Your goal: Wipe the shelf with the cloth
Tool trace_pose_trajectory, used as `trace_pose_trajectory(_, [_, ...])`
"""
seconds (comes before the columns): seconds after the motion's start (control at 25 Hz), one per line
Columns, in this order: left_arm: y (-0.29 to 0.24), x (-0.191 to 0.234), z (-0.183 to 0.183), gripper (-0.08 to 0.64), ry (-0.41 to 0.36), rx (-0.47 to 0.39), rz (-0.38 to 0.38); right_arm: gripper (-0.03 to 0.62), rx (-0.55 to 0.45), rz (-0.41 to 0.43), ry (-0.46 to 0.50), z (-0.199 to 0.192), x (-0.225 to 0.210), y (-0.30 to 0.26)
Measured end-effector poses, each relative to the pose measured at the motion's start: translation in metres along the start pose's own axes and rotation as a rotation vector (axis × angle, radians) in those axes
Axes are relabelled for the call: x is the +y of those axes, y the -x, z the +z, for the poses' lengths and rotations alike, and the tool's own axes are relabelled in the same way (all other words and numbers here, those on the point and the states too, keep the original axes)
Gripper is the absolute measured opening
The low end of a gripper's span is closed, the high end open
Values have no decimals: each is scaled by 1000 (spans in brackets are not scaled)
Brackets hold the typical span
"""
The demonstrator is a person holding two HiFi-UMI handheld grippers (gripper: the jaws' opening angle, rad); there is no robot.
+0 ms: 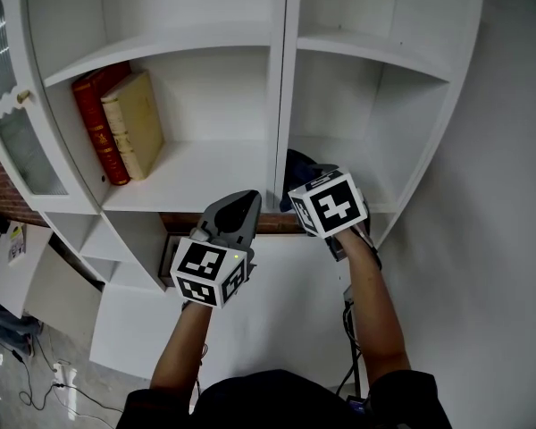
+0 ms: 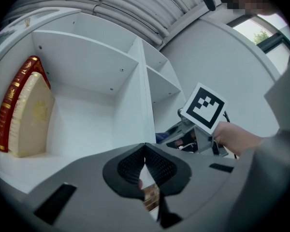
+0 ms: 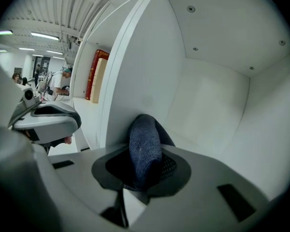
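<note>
The white shelf unit [image 1: 205, 172] has two columns split by an upright divider [image 1: 281, 88]. A dark blue cloth [image 1: 297, 162] lies bunched at the front left of the right compartment [image 1: 380, 181], close to the divider. My right gripper [image 1: 305, 179] is shut on it. In the right gripper view the cloth [image 3: 145, 149] sticks up between the jaws of that gripper [image 3: 144, 170]. My left gripper [image 1: 245, 202] hovers at the front edge of the left compartment, shut and holding nothing. In its own view my left gripper [image 2: 145, 162] has its pads touching.
A red book [image 1: 96, 123] and a cream book [image 1: 136, 123] lean at the left of the left compartment. A glazed cabinet door [image 1: 13, 141] hangs open at far left. Lower white shelves [image 1: 125, 239] and floor cables [image 1: 36, 387] lie below. A plain wall [image 1: 509, 195] stands to the right.
</note>
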State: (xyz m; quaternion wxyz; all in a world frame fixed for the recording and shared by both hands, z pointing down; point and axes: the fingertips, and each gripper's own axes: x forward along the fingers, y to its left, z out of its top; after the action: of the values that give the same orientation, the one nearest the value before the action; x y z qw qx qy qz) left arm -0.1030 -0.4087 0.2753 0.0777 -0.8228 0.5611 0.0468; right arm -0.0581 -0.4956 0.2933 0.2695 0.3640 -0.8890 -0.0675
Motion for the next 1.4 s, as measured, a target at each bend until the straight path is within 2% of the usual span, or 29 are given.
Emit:
trace_pose_trajectory(0.56, [-10, -11, -3, 17, 7, -10, -43, 89, 45, -106, -18, -19, -39, 11])
trace_pose_trajectory(1.4, [-32, -51, 2, 17, 3, -25, -163, 89, 134, -356, -148, -73, -129, 53])
